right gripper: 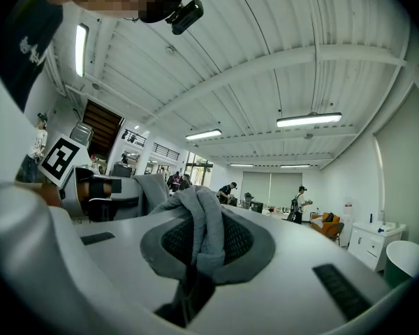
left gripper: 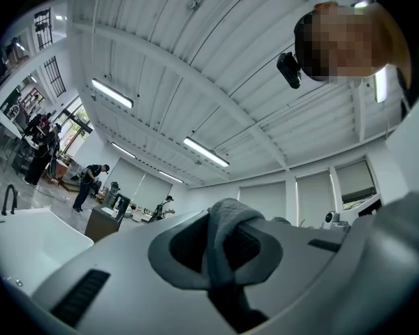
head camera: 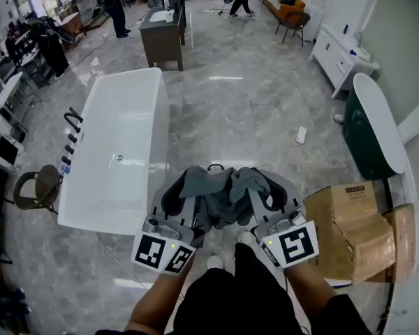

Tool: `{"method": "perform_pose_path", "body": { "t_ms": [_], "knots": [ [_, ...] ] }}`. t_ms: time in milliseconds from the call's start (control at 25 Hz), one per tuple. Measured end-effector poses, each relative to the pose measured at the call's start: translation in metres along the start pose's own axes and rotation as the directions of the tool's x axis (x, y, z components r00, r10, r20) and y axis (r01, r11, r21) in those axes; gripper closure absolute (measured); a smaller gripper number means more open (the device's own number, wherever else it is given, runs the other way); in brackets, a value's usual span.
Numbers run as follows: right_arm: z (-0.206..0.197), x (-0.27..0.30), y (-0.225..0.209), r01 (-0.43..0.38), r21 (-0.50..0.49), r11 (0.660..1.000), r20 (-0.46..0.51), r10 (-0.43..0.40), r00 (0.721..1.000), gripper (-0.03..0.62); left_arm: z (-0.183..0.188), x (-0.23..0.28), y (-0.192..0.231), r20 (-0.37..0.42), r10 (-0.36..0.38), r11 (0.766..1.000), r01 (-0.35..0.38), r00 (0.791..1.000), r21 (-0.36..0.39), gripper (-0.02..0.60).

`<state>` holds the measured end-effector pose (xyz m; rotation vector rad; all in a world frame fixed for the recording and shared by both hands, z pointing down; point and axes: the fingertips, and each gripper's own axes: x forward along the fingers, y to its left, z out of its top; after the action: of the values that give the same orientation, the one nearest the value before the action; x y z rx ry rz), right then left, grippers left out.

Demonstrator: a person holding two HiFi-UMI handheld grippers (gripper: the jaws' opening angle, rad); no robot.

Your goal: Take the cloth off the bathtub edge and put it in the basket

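Note:
I hold a grey cloth (head camera: 220, 192) bunched up between both grippers, in front of the person's body and above the floor. My left gripper (head camera: 184, 195) is shut on its left part and my right gripper (head camera: 260, 192) on its right part. In the left gripper view the cloth (left gripper: 227, 237) is pinched in the shut jaws of the left gripper (left gripper: 223, 260). The right gripper view shows the cloth (right gripper: 199, 232) draped over and clamped in the right gripper (right gripper: 194, 260). The white bathtub (head camera: 160, 128) stands to the left, nothing on its rim. No basket is in view.
Open cardboard boxes (head camera: 349, 222) stand close at the right. Beyond them is a dark green tub (head camera: 366, 135). A brown chair (head camera: 35, 187) is left of the white bathtub, a dark cabinet (head camera: 162, 37) behind it. A power strip (head camera: 301, 135) lies on the tiled floor. People stand far back.

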<state>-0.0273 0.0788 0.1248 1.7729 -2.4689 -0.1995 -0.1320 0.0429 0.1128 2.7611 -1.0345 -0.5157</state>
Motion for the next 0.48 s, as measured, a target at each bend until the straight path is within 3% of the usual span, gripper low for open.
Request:
{"method": "perform_pose_path", "body": {
  "t_ms": [160, 480],
  "knots": [
    [0.008, 0.029, -0.003, -0.010, 0.011, 1.000, 0.011, 0.010, 1.000, 0.548, 0.010, 0.015, 0.021, -0.007, 0.018, 1.000, -0.017, 1.000, 0.023, 0.543],
    [0.005, 0.049, -0.028, -0.037, 0.023, 0.999, 0.046, 0.036, 0.998, 0.548, -0.005, 0.041, 0.034, -0.004, 0.072, 0.996, -0.072, 0.997, 0.051, 0.543]
  ]
}}
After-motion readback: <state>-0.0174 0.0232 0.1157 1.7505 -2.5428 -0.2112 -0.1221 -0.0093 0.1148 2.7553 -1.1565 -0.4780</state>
